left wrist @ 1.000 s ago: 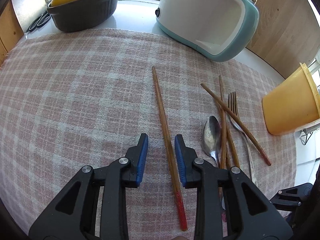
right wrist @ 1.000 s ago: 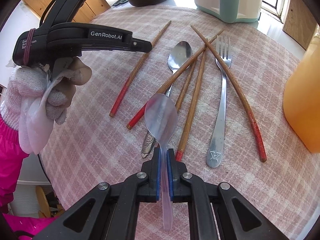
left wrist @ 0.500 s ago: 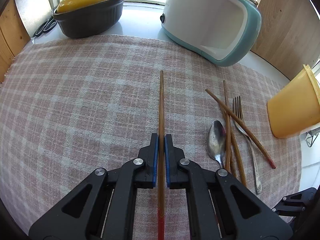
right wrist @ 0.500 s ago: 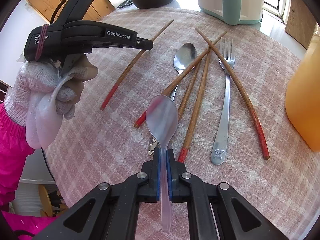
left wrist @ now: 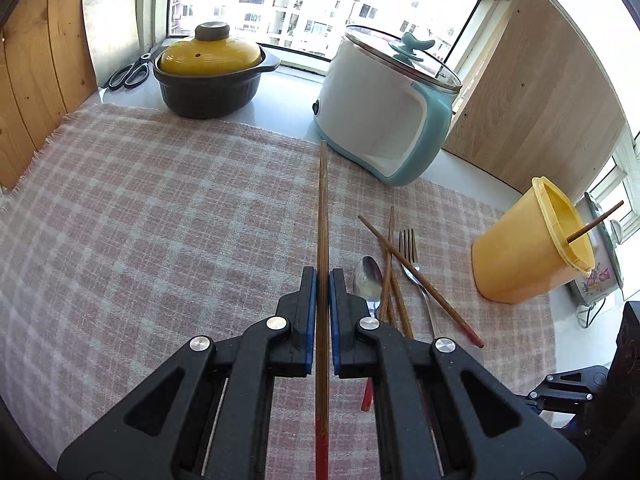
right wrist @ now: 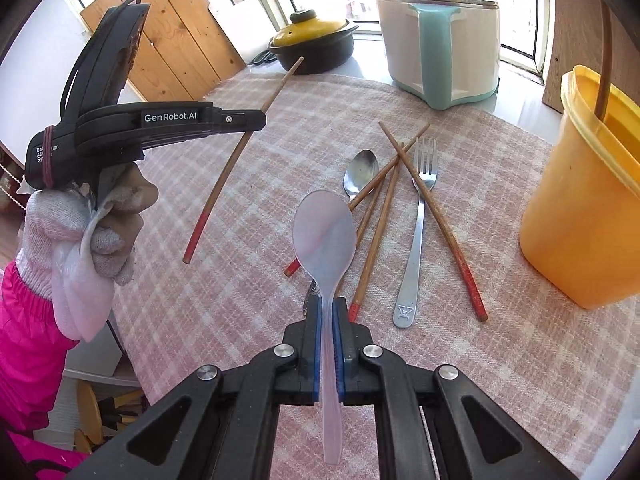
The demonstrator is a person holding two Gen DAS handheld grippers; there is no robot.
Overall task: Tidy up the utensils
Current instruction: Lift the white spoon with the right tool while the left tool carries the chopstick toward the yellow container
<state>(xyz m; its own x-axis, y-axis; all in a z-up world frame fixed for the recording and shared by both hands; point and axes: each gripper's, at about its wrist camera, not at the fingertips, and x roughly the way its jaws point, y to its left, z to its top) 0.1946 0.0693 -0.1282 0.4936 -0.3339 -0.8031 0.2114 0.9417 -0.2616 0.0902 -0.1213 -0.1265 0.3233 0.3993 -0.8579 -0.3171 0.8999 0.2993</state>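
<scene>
My left gripper [left wrist: 322, 276] is shut on a red-tipped wooden chopstick [left wrist: 322, 216] and holds it lifted above the checked cloth; the right wrist view shows it [right wrist: 236, 152] in the air at the left. My right gripper [right wrist: 328, 304] is shut on the handle of a translucent plastic spoon [right wrist: 325, 232], bowl pointing forward. On the cloth lie three more chopsticks [right wrist: 376, 232], a metal spoon [right wrist: 360, 172] and a metal fork [right wrist: 418, 232]. A yellow cup [right wrist: 584, 216] at the right holds one chopstick [right wrist: 603, 52].
A dark pot with a yellow lid [left wrist: 212, 76] and a white and teal cooker [left wrist: 384, 108] stand at the back by the window. Scissors [left wrist: 130, 72] lie at the back left. Wooden panels flank both sides.
My left gripper closed on the chopstick and lifted it off the cloth. My right gripper has kept hold of the plastic spoon and risen a little.
</scene>
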